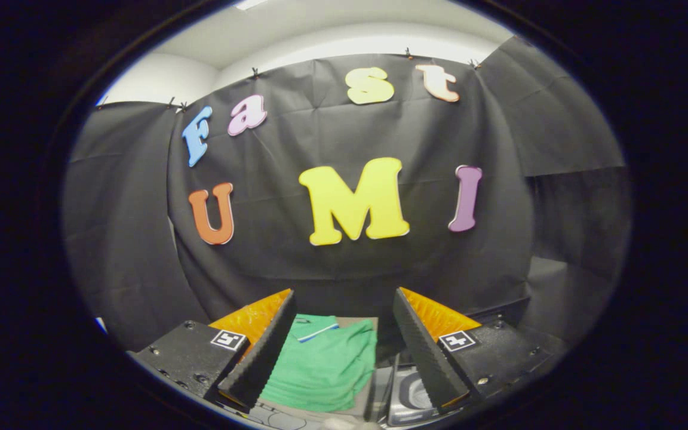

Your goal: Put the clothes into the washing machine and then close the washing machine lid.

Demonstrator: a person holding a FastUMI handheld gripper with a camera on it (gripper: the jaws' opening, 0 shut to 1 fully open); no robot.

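- Gripper (344, 340) spread wide, fingers clear of everything, nothing held.
- Green shirt (326, 370) lying folded below, between the fingers, nearer the left one.
- Looks soft, light, floppy; likely to sag and trail.
- Best pinched at a thick folded edge, gathering several layers.
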